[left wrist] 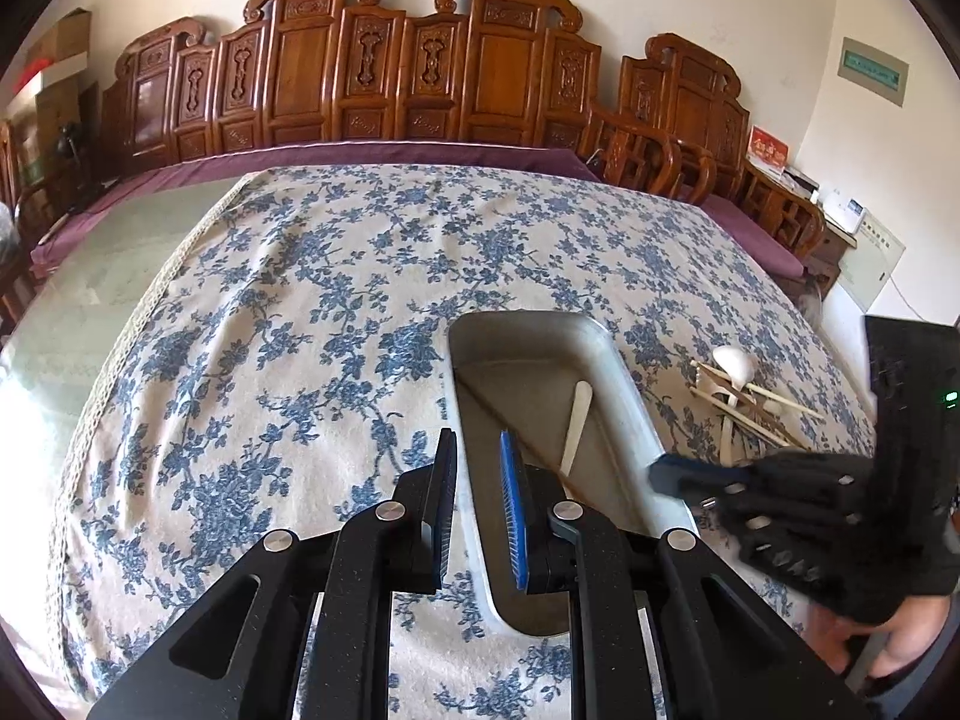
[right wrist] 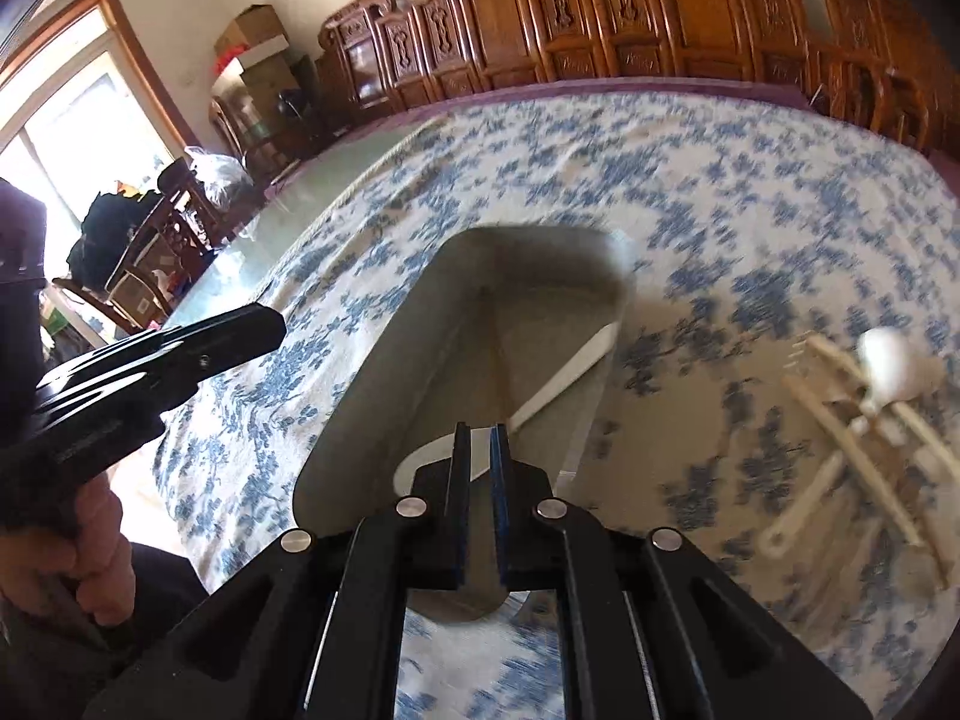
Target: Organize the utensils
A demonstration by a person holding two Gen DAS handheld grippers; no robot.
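Note:
A metal tray (left wrist: 630, 396) (right wrist: 390, 372) lies lengthwise on the blue-flowered cloth. In it rests a white spoon (left wrist: 579, 414) (right wrist: 564, 378), its handle pointing away. My left gripper (left wrist: 478, 450) hovers over the tray's near left rim, its pads apart with nothing between them. My right gripper (right wrist: 480, 438) hangs above the spoon's bowl end with a narrow gap between the pads, and nothing is pressed in them. It shows in the left wrist view (left wrist: 660, 471) over the tray's right rim. To the right of the tray lies a pile of pale chopsticks and spoons (left wrist: 738, 402) (right wrist: 840, 420).
A row of carved wooden chairs (left wrist: 372, 72) lines the far side. The cloth's left edge (left wrist: 150, 312) gives way to bare greenish tabletop. A hand (right wrist: 96, 540) grips the left gripper's handle at the near left. A white round-bowled spoon (right wrist: 894, 366) tops the pile.

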